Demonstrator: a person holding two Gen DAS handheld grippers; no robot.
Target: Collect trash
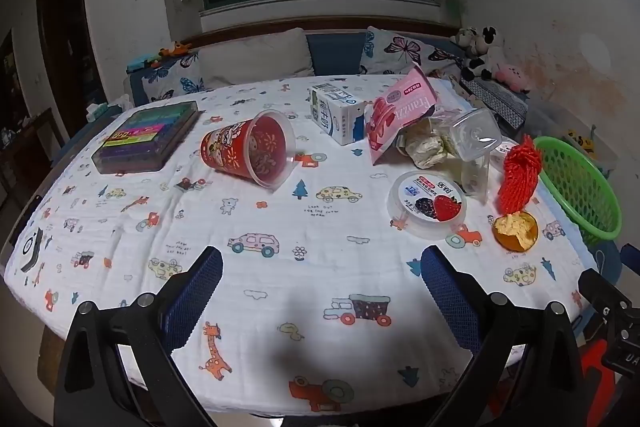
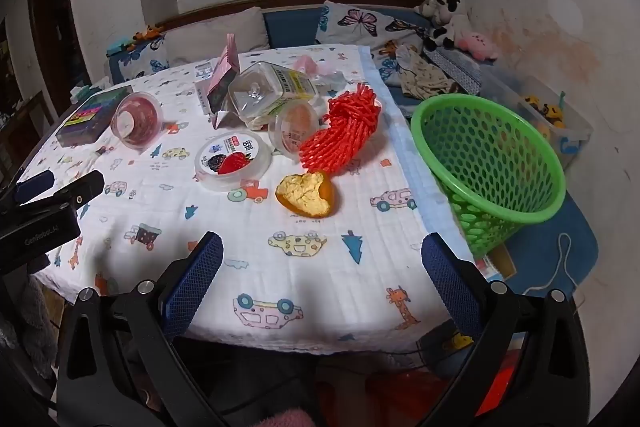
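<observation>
Trash lies on the cartoon-print tablecloth (image 1: 280,211): a tipped red cup (image 1: 248,151), a milk carton (image 1: 338,113), a pink snack bag (image 1: 396,115), a clear plastic jar (image 2: 272,91), a berry yogurt tub (image 2: 232,159), a second small tub (image 2: 294,125), red foam fruit netting (image 2: 344,129) and an orange peel (image 2: 308,195). A green mesh basket (image 2: 492,171) stands off the table's right edge. My left gripper (image 1: 320,291) is open and empty over the near table edge. My right gripper (image 2: 320,275) is open and empty in front of the peel.
A dark box of coloured pens (image 1: 146,137) lies at the table's far left. A sofa with butterfly cushions (image 1: 400,51) and plush toys (image 2: 448,19) runs behind the table. A clear toy bin (image 2: 548,115) sits beyond the basket.
</observation>
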